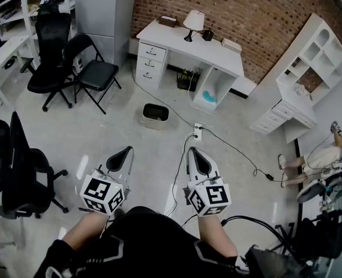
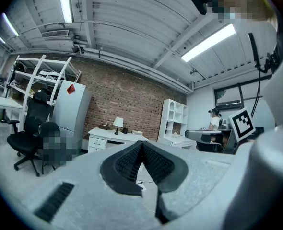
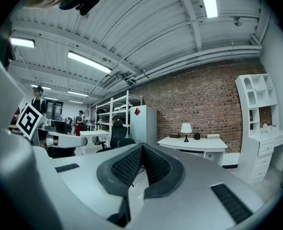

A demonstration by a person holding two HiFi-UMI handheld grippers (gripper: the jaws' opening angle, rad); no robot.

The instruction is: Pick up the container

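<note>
Left gripper (image 2: 141, 143) and right gripper (image 3: 141, 146) press ribbed black wedge-shaped pads (image 2: 125, 164) together above pale floor (image 1: 101, 141)

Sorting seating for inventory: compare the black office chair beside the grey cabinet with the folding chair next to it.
The office chair stands on a wheeled star base; the folding chair on thin straight legs. The office chair has armrests; the folding chair has none. Both are black and empty.
</note>
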